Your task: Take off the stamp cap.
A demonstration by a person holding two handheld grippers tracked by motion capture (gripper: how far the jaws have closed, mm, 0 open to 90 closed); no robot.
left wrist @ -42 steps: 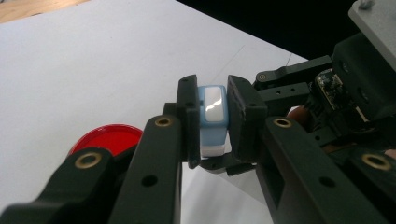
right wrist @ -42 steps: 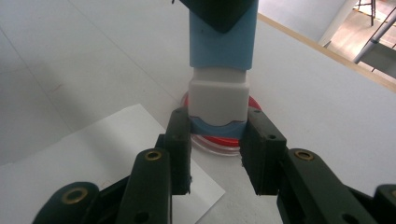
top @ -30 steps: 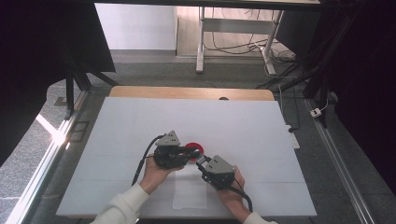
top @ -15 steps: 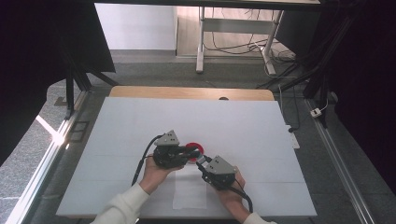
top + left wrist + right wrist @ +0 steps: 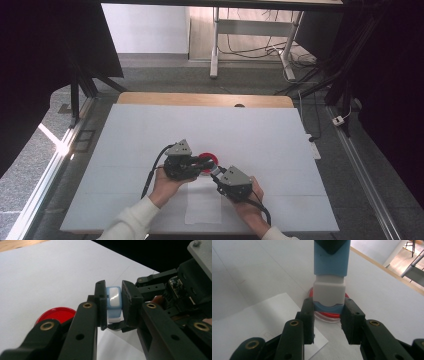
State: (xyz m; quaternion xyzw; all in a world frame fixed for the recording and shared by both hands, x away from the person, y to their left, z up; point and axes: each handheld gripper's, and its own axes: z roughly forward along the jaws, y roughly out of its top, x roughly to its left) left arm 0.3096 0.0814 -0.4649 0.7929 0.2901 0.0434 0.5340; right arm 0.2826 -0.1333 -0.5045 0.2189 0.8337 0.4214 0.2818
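Above red dish, both grippers clamping blue-white stamp

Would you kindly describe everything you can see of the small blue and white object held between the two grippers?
The blue and white object is a small blocky piece, plastic by the look: a light blue body, a white middle section and a blue end. A glossy white panel sits on one blue face. The left gripper clamps the blue body; the right gripper grips the other end. It is held above the red disc and a paper sheet on the white table.
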